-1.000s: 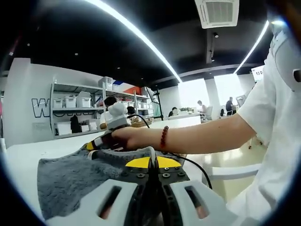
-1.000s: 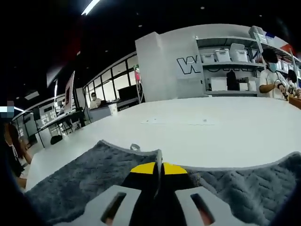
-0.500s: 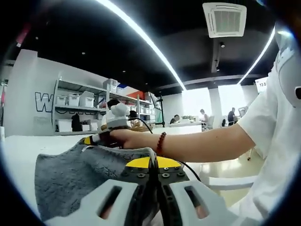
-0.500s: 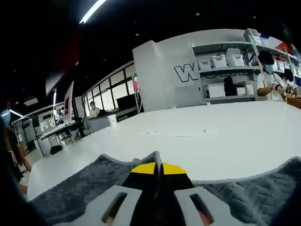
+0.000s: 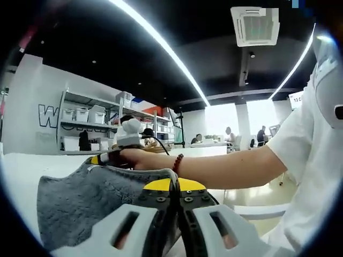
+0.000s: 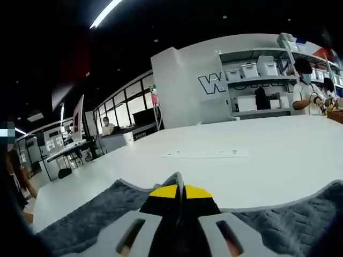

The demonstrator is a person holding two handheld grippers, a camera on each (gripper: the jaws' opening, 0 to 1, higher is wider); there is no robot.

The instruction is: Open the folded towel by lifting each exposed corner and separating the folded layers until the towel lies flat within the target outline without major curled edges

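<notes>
White worktop (image 6: pixel 257 160) carries the grey towel (image 5: pixel 80 203). Left hand-held gripper (image 5: pixel 174 184) is clamped on a towel edge, jaws together. Right hand-held gripper (image 6: pixel 179 188) is likewise clamped on the towel, and a hand (image 5: pixel 136 158) holds it

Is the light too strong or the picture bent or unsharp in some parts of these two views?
Left gripper view: the windows are blown out white, and the ceiling light curves from the fisheye lens. Right gripper view: the ceiling is very dark, the towel is soft near the edge, and the table bulges.
</notes>
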